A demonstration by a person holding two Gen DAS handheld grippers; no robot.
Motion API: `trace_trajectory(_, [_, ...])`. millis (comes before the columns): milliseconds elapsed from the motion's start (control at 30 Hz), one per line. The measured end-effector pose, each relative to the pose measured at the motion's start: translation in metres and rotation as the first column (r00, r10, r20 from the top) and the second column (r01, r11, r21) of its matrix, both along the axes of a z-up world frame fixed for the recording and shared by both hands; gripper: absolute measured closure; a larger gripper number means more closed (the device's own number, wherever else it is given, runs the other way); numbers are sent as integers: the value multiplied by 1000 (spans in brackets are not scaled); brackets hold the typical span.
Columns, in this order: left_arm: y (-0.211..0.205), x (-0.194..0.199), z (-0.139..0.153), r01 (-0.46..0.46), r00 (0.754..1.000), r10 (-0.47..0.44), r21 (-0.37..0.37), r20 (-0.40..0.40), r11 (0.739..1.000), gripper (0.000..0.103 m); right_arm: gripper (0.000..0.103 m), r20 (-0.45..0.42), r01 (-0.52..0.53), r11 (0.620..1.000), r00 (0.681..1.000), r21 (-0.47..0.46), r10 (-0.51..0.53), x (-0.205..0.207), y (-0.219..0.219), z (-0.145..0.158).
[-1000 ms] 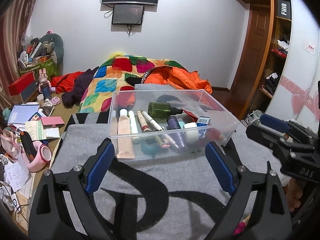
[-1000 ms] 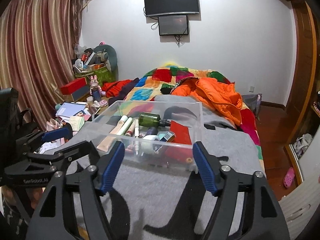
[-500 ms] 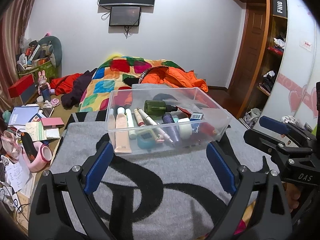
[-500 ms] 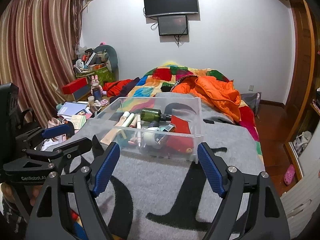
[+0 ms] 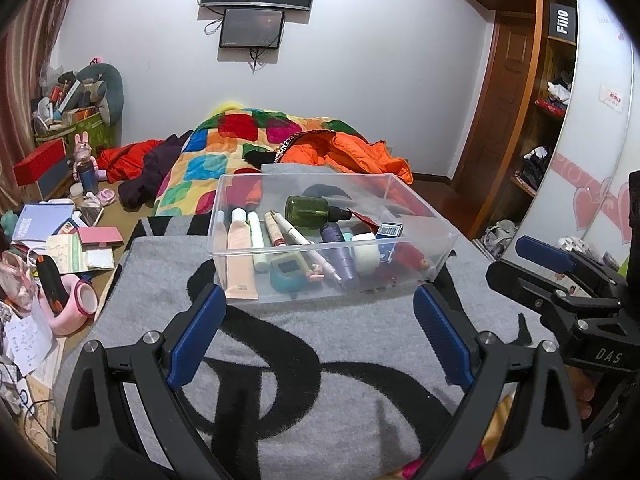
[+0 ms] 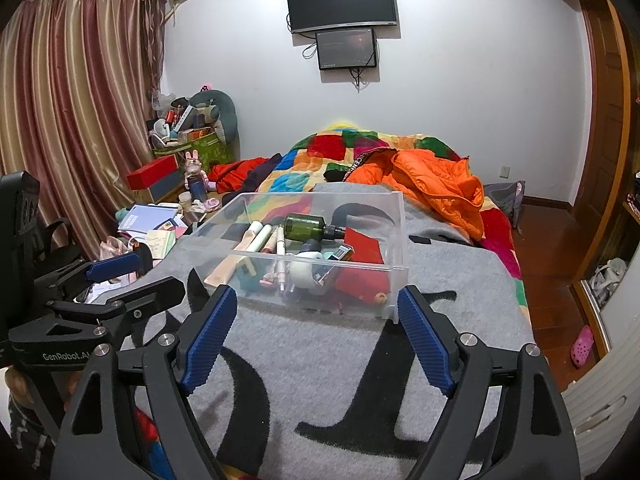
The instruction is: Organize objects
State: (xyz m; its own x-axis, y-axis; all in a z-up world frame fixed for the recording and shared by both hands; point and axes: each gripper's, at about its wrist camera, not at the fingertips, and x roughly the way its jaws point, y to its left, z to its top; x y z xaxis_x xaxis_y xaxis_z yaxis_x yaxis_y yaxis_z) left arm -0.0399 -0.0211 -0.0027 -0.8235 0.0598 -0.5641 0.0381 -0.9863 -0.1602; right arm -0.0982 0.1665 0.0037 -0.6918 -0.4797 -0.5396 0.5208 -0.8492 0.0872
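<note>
A clear plastic box (image 5: 440,236) (image 6: 400,236) stands on a grey blanket (image 5: 320,360) (image 6: 320,360) on the bed. It holds a green bottle (image 5: 308,207) (image 6: 306,227), a peach tube (image 5: 240,260), a purple bottle (image 5: 340,252), pens, a white roll (image 5: 365,252), a teal case (image 5: 286,274) and a red item (image 6: 362,246). My left gripper (image 5: 320,336) is open and empty, a little short of the box. My right gripper (image 6: 316,336) is open and empty, also short of the box.
A patchwork quilt (image 5: 224,148) and an orange jacket (image 6: 436,184) lie behind the box. Books, papers and a pink object (image 5: 76,308) clutter the floor at left. A wardrobe (image 5: 520,120) stands at right. Curtains (image 6: 72,120) hang at left.
Both grippers have pulled back from the box and risen slightly. The box now sits farther ahead of the fingers in both views. The box's contents have not moved.
</note>
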Motion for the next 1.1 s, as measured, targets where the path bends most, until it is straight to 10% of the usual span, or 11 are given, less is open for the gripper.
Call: trace_trajectory(1100, [13, 6, 3, 27, 1000, -28, -60, -11, 998, 7, 21, 2, -4, 1000, 1000, 3, 4, 4, 2, -2])
